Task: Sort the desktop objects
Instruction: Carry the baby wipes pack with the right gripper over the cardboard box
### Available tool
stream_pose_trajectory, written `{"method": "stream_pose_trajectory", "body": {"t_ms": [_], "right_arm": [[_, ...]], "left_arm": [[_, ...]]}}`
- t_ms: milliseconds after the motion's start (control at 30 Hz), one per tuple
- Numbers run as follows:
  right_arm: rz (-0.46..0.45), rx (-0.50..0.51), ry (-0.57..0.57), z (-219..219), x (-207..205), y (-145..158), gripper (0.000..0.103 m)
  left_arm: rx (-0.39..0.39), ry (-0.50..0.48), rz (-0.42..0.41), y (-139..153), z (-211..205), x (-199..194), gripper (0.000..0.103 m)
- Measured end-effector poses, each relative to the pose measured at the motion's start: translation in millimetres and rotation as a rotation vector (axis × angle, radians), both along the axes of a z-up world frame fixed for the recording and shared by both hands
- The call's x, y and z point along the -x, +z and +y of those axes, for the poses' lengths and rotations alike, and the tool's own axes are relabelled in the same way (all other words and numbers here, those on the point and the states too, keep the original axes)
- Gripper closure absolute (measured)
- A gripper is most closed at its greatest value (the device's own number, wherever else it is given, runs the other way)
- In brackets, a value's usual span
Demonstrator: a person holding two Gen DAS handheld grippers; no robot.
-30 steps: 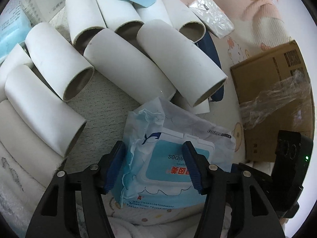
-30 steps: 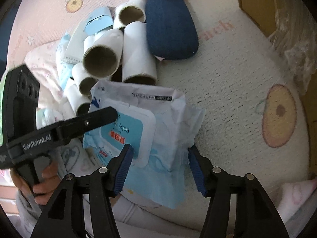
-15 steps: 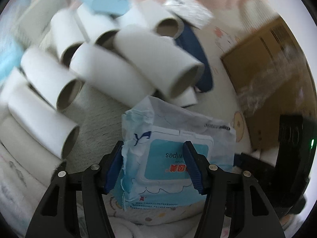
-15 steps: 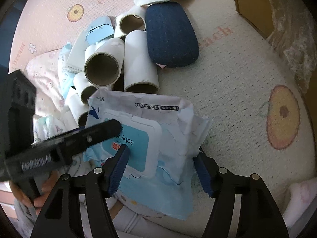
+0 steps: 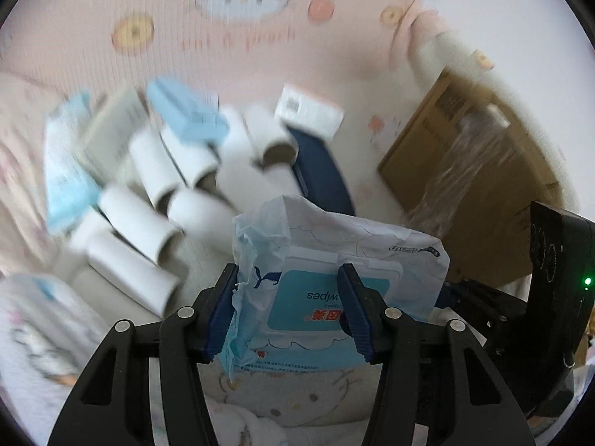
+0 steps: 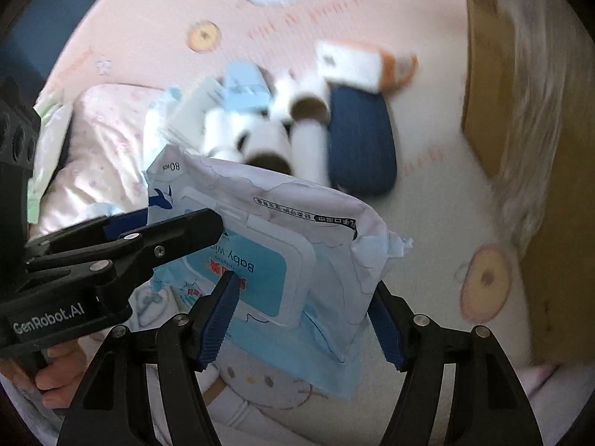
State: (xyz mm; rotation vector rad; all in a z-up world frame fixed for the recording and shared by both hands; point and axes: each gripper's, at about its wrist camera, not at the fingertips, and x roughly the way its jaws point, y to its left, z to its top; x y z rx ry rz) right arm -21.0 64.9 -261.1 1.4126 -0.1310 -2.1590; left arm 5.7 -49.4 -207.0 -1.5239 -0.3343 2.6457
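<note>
**Wipes pack held in the air by both grippers above the mat**

The baby wipes pack (image 5: 334, 278) hangs clear of the pink cartoon-print mat (image 5: 241, 55), gripped from two sides. The left gripper (image 5: 290, 312) has its blue pads on one end of the pack, one pad at the crumpled torn edge and the other across the blue lid label; its jaws are closing on it. The right gripper (image 6: 305, 316) clamps the opposite end, one pad on the lid label and the other behind the folded white side, and its jaws stand fairly wide on the pack's bulk. In the right wrist view the left gripper's black fingers reach in from the left edge over the pack, and a hand (image 6: 55, 371) holds its handle at the lower left.

Below and beyond the pack, towards the middle of the mat, lies a blurred heap of white cardboard tubes (image 5: 148, 223), several with their brown open ends facing the cameras. A dark blue oval case (image 6: 360, 141) lies just beside the tubes. A light blue box (image 5: 186, 111) rests on the heap, and a white packet with an orange end (image 6: 364, 63) lies at the far side of the case. A brown cardboard box (image 5: 465, 171) draped with clear plastic film stands at the mat's right edge.
</note>
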Motion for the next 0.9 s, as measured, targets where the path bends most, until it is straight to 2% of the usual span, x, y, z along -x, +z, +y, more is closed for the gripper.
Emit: {"method": "stream_pose_trajectory", "body": {"t_ms": [100, 300, 467, 667, 900], "right_arm": [[0.077, -0.005, 0.010, -2.6, -1.9, 20.8, 0.036], [0.174, 0.004, -0.006, 5.7, -5.2, 59.9, 0.036], [0.210, 0.035, -0.044, 25.6, -0.9, 84.3, 0.036], [0.297, 0.006, -0.095, 51.5, -2.9, 113.9, 0.036], [0.336, 0.028, -0.163, 85.7, 2.6, 140.8, 0.036]], "left_arm": [[0.010, 0.007, 0.049, 22.8, 0.0, -3.0, 0.045], [0.027, -0.002, 0.117, 67.9, 10.1, 0.0, 0.045], [0.072, -0.053, 0.194, 97.4, 30.1, 5.4, 0.044], [0.033, -0.099, 0.238, 120.2, 51.6, 17.6, 0.044], [0.052, -0.145, 0.297, 147.2, 80.9, 30.9, 0.043]]}}
